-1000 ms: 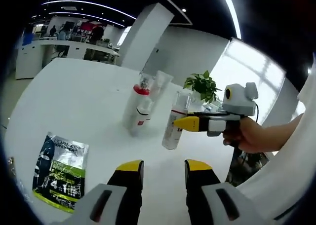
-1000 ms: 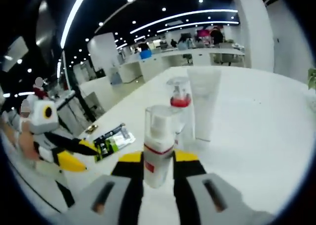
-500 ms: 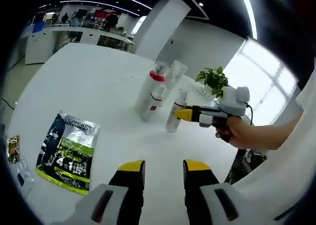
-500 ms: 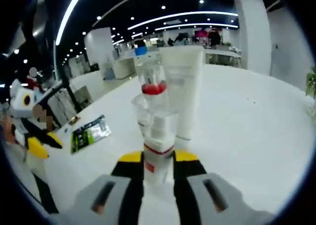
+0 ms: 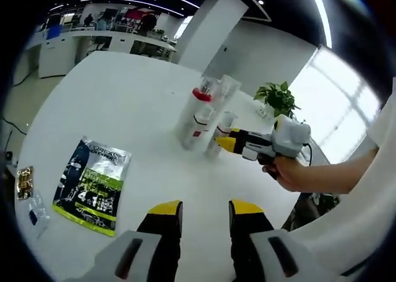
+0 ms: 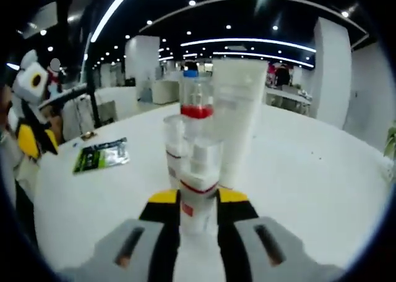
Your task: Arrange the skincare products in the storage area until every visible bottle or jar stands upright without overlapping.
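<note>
In the left gripper view, the left gripper (image 5: 201, 214) rises from the bottom centre with its jaws spread and nothing between them, over the bare white table (image 5: 111, 109). A dark green sachet (image 5: 91, 186) lies flat at lower left. Just above centre stands a cluster of skincare products: a red-collared bottle (image 5: 193, 112) and a white tube (image 5: 226, 90) behind it. From the right, a hand (image 5: 291, 174) brings the right gripper (image 5: 224, 141) up to the cluster, pinching a small pump bottle (image 5: 216, 143).

In the right gripper view, the right gripper's jaws at bottom centre are clamped on the small pump bottle (image 6: 198, 183), held upright. Directly behind it stand the red-collared bottle (image 6: 195, 106) and the white tube (image 6: 238, 115); whether the pump bottle touches them is hard to judge here.

The step appears to be placing this bottle beside the group. Next it likely needs setting down with a clear gap, then a gentle release.
</note>
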`<state>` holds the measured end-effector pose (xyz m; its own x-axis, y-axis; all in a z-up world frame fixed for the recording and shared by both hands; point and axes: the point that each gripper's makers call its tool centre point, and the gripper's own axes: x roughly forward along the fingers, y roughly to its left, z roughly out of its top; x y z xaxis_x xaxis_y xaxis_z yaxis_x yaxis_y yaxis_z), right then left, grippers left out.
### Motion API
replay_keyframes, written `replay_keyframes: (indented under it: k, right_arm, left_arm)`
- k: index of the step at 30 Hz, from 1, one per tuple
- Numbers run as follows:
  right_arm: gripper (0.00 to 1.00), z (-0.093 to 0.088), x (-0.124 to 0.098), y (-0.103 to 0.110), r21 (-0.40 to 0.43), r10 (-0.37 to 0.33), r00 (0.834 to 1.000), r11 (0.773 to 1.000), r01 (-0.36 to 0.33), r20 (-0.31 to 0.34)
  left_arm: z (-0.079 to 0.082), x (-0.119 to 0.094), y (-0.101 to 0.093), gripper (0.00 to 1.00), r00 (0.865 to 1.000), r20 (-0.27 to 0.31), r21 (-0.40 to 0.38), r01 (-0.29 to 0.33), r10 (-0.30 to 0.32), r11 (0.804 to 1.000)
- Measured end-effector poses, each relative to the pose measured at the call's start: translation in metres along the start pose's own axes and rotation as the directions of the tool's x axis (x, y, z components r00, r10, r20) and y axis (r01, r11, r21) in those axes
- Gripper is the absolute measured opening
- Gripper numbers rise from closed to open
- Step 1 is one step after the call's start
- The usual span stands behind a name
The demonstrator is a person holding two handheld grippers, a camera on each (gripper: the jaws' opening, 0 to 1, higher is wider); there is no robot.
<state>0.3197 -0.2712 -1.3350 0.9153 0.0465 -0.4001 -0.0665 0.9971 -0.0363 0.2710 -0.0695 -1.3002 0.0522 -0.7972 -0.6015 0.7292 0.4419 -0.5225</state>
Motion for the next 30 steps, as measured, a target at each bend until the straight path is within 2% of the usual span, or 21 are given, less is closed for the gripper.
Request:
replay_keyframes:
  k: [1, 2, 6, 10, 13, 19, 30]
  right_arm:
    - [0.19, 0.000, 0.000, 0.000, 0.004, 0.001, 1.000, 1.000, -0.001, 0.004]
    - [0.19, 0.002, 0.000, -0.004, -0.033, -0.016, 0.999, 0.999, 0.017, 0.043]
    - [0.19, 0.003, 0.007, -0.006, 0.014, -0.015, 0.996, 1.000, 0.014, 0.088]
    - [0.20, 0.006, 0.012, -0.007, -0.010, -0.017, 0.994, 1.000, 0.018, 0.104]
    - [0.20, 0.007, 0.013, -0.005, -0.042, -0.008, 0.993, 0.999, 0.014, 0.121]
    - [0.20, 0.007, 0.013, -0.004, -0.059, -0.009, 0.993, 0.998, 0.015, 0.114]
    - [0.20, 0.002, 0.016, -0.006, -0.051, -0.038, 0.994, 0.998, 0.043, 0.099]
  left_arm:
    - [-0.001, 0.000, -0.001, 0.30, 1.000, -0.003, 0.000, -0.004, 0.004, 1.000]
    - [-0.002, -0.001, -0.002, 0.30, 1.000, -0.005, -0.001, -0.008, 0.008, 1.000]
    - [-0.004, -0.002, -0.003, 0.30, 1.000, -0.003, -0.002, -0.017, 0.017, 1.000]
    - [-0.011, -0.005, -0.001, 0.30, 0.999, -0.021, -0.006, -0.028, 0.028, 1.000]
    - [-0.010, -0.008, 0.002, 0.30, 0.999, -0.013, -0.010, -0.040, 0.040, 0.999]
    - [-0.006, -0.013, 0.007, 0.30, 0.999, 0.004, -0.019, -0.053, 0.054, 0.998]
    - [-0.011, -0.019, 0.011, 0.29, 0.998, 0.017, -0.034, -0.065, 0.066, 0.997]
